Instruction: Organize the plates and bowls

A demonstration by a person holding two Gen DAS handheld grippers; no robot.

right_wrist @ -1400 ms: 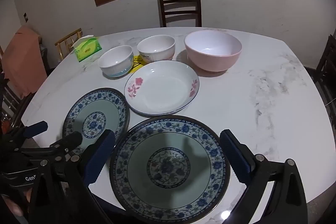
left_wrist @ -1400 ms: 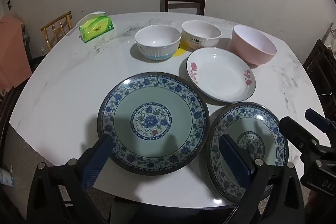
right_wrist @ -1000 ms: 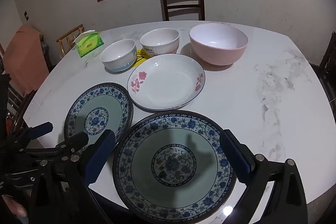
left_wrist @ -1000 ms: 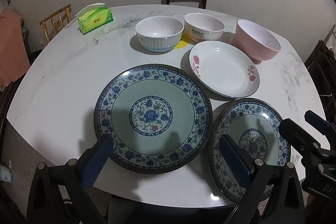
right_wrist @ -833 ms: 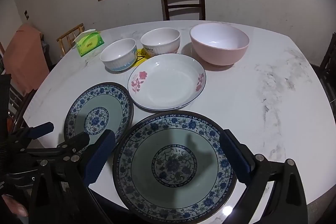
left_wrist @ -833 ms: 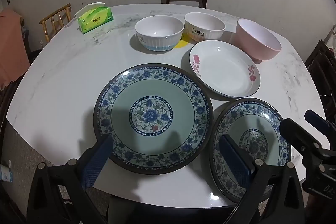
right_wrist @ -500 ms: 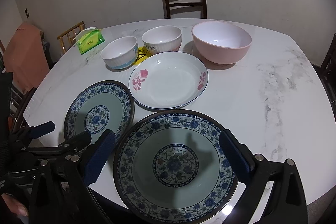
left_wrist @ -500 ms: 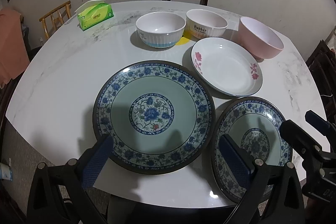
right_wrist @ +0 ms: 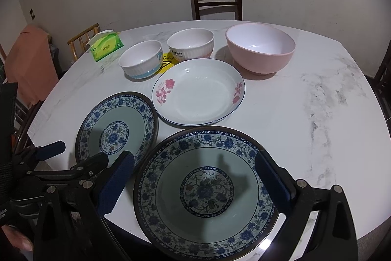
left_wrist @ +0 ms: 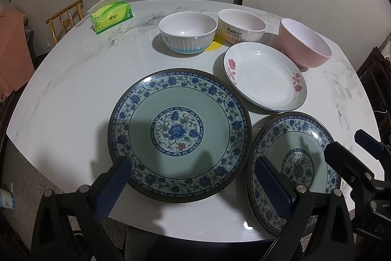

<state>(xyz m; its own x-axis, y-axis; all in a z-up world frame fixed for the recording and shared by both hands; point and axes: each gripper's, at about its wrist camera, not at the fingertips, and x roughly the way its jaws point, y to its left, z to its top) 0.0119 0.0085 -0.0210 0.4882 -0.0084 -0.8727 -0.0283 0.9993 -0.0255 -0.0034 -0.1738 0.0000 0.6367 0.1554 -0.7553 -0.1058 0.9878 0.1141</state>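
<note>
Both grippers have crept closer to the table (left_wrist: 61, 94): my left gripper (left_wrist: 193, 185) hangs wide open over one blue plate (left_wrist: 179, 133), my right gripper (right_wrist: 195, 187) wide open over the other blue plate (right_wrist: 205, 190). Nothing is picked up yet, so I think stacking starts next.

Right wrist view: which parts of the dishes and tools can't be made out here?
- Right blue plate: near rim cut off by the frame edge; its side rims sit behind the open right tool fingers.
- Left blue plate: near rim hidden behind the left tool.
- Rabbit bowl: small print under "Rabbit" too small.
</note>
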